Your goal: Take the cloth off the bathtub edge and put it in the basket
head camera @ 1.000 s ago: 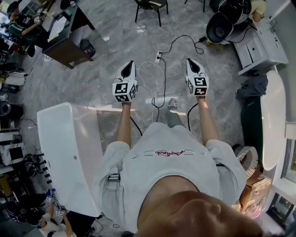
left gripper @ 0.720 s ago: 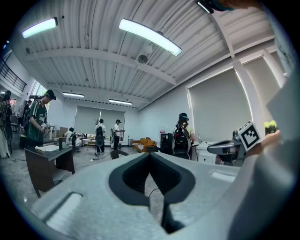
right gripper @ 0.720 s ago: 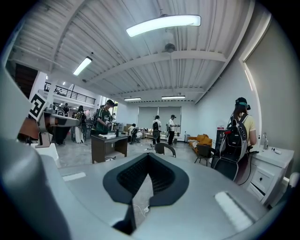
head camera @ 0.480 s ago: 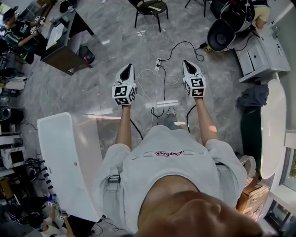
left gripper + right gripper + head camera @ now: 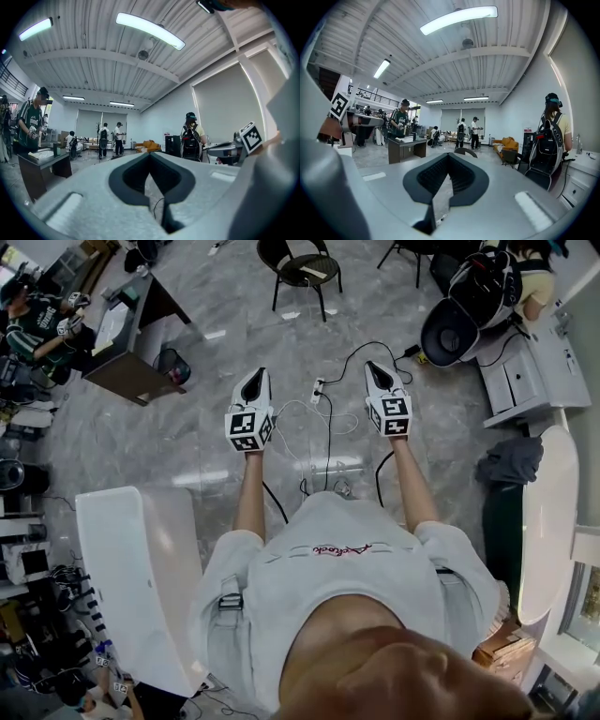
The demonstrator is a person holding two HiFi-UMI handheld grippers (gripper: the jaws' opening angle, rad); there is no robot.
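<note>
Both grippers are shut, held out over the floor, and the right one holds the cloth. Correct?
Not quite. The right gripper is shut and empty, per the right gripper view; the cloth lies on the tub edge. The left gripper is shut too.

We're in a big open test lab, not a home: a bathtub (image 5: 141, 577) stands loose on the marble floor (image 5: 187, 437), cables (image 5: 328, 423) trail from a power strip (image 5: 318, 388), a desk (image 5: 127, 329) sits off to the side, and people (image 5: 108, 138) work under strip lights (image 5: 150, 30).
</note>
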